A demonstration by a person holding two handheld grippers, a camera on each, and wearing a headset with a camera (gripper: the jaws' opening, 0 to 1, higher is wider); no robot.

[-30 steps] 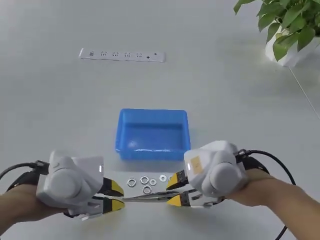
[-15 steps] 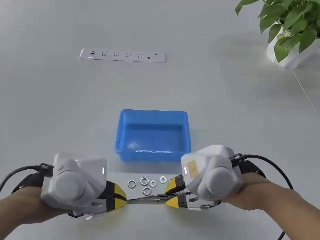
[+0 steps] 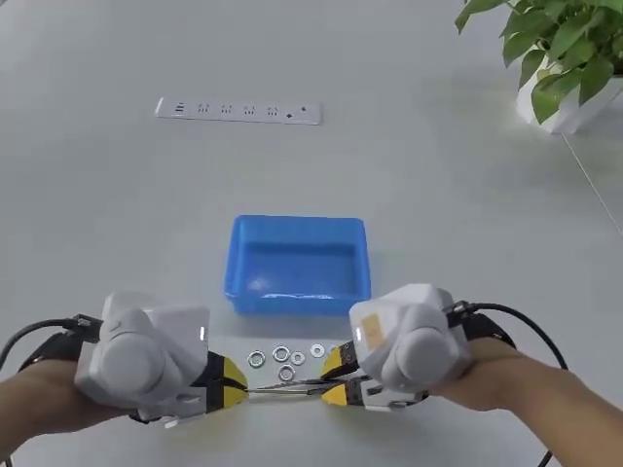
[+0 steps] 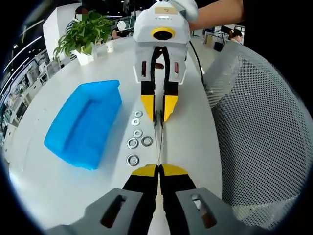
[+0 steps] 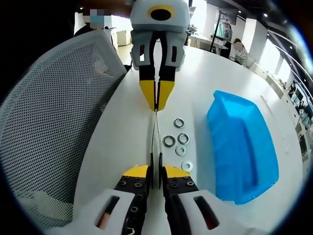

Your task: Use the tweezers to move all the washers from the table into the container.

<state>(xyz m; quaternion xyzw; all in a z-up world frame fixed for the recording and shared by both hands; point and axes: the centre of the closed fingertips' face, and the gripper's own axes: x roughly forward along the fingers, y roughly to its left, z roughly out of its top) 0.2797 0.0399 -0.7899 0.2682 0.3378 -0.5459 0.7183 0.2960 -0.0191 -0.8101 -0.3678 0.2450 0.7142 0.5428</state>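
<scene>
Thin metal tweezers span the gap between my two grippers, just above the white table. My left gripper is shut on one end, and my right gripper is shut on the other end. Several silver washers lie loose on the table just beyond the tweezers; they are left of the tweezers in the left gripper view and right of them in the right gripper view. The blue container stands a short way behind the washers.
A white power strip lies far back on the table. A potted plant stands at the back right corner. A grey mesh chair sits at the near table edge, behind the grippers.
My right gripper has edged a little left, toward the left one. Both stay shut on the tweezers, and the washers have not moved.
</scene>
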